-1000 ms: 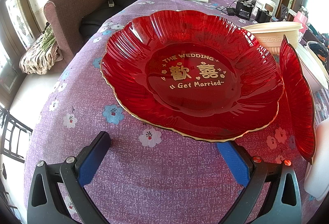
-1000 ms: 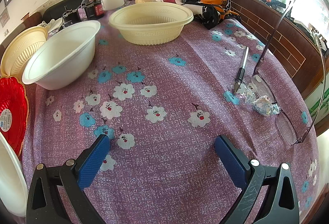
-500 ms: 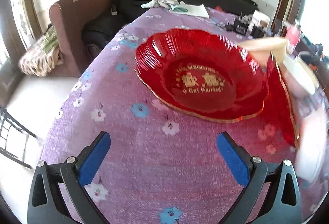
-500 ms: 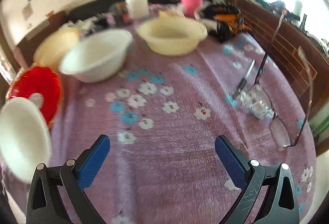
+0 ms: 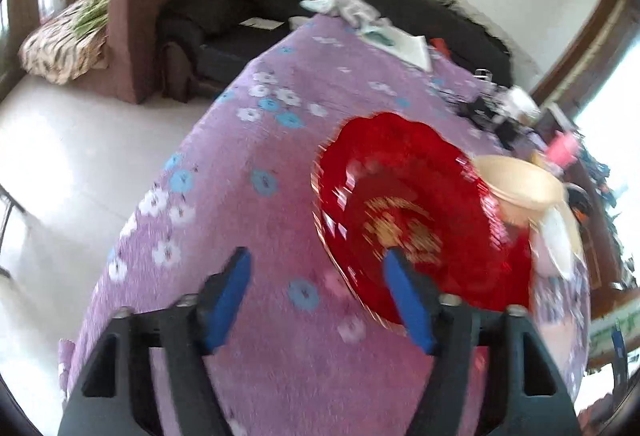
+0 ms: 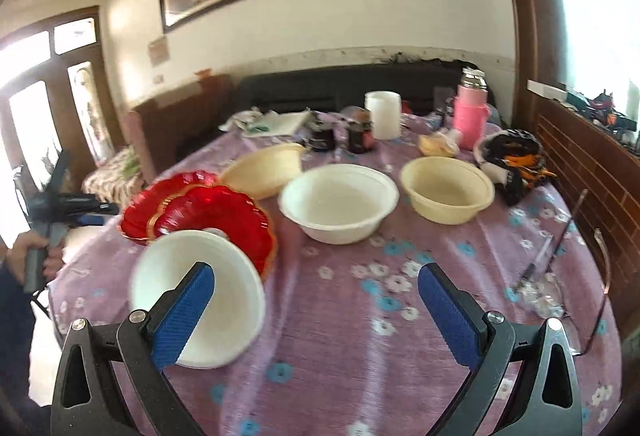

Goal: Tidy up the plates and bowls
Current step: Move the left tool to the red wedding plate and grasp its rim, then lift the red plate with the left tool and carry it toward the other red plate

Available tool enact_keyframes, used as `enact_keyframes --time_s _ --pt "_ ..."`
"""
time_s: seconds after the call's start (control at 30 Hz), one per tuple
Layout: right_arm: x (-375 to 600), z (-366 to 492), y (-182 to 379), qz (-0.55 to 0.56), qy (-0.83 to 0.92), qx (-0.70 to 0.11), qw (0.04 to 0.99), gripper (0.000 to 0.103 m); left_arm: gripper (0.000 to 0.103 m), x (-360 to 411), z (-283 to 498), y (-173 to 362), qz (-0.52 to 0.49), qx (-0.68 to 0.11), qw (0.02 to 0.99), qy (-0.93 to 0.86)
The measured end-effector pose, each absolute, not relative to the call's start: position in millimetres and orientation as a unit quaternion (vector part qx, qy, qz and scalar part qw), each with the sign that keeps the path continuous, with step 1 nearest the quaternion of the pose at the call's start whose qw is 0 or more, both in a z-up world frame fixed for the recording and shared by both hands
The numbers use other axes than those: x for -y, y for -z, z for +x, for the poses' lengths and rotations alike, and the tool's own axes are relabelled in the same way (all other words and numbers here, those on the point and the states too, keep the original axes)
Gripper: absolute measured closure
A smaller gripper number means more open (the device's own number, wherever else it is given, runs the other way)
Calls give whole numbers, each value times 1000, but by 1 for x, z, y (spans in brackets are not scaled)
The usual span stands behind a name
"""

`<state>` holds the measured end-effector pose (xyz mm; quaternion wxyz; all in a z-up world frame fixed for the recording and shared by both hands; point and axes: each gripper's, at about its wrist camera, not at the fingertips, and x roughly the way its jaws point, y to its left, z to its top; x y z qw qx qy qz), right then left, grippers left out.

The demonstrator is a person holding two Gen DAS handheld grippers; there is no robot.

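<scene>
Left gripper [image 5: 316, 268]: jaws just been closing, half-spread, nothing between; red plate [image 5: 416, 212] just right of it. Right gripper [image 6: 316, 300] spread wide, empty; white bowl [image 6: 200, 296] near-left.

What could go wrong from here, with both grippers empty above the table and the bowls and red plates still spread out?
1. The two red plates overlap and the near white bowl leans on them; lifting one plate could tip it.
2. The eyeglasses and pen lie near the table's right edge; a sweeping right gripper might knock them off.
3. The left gripper, its jaws just narrowed with nothing between them, may need reopening for a rim.
</scene>
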<state>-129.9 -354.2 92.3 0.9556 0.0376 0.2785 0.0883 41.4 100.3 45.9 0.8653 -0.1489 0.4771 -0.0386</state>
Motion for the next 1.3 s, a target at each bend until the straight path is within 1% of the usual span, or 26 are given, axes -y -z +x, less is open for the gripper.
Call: enact_keyframes --time_s 0.03,0.07,0.1,0.17,0.27,0.4,0.63,0.7,0.77,0.8,0.83,0.87,0.93,1.0,1.1,1.13,1.17,1.2,1.27,1.3 --pt "353 -133 -92 43 -93 -279 955 0 50 -101 51 -41 -150 -486 860 41" --pt "351 -133 -92 46 -99 -280 954 0 65 -101 59 -35 -153 -495 854 43" --pt "350 -134 -91 49 -102 -279 953 0 72 -100 70 -27 -158 -505 847 43" --pt "347 -134 -90 57 -112 -282 951 0 83 -99 80 -16 -161 -517 839 49" --pt "339 -135 -90 60 -132 -286 947 0 94 -99 81 -13 -177 -506 842 61" --pt "322 -133 -94 49 -160 -289 943 0 93 -100 66 -15 -157 -501 850 46" --pt "270 -119 -98 36 -236 -311 920 0 93 -137 27 -18 -160 -495 854 23" --pt "252 -111 -99 45 -265 -320 908 2 92 -142 22 -18 -160 -492 855 24" --pt "234 -95 -100 62 -289 -342 892 10 84 -143 20 -18 -153 -492 857 17" --pt "226 -86 -100 64 -293 -354 886 13 82 -142 20 -18 -150 -492 858 14" --pt "216 -71 -101 66 -295 -371 878 20 78 -142 20 -18 -152 -490 858 15" --pt "209 -58 -101 66 -294 -385 872 24 73 -141 19 -19 -153 -489 859 17" --pt "192 -22 -98 68 -287 -424 856 26 67 -138 18 -20 -150 -485 861 20" --pt "178 8 -91 73 -277 -459 841 26 66 -137 16 -20 -149 -479 865 18" --pt "162 48 -76 85 -269 -500 819 32 67 -135 16 -19 -147 -478 866 19" --pt "159 56 -74 83 -264 -509 815 41 67 -135 16 -18 -147 -479 865 20" --pt "155 65 -69 79 -257 -519 812 53 67 -135 15 -18 -148 -478 866 21" --pt "151 74 -62 78 -246 -528 809 58 67 -136 15 -18 -147 -477 866 23" --pt "148 87 -51 85 -229 -542 804 60 78 -135 15 -19 -144 -474 868 23" --pt "146 93 -45 86 -225 -548 801 61 81 -135 15 -19 -140 -474 869 24"
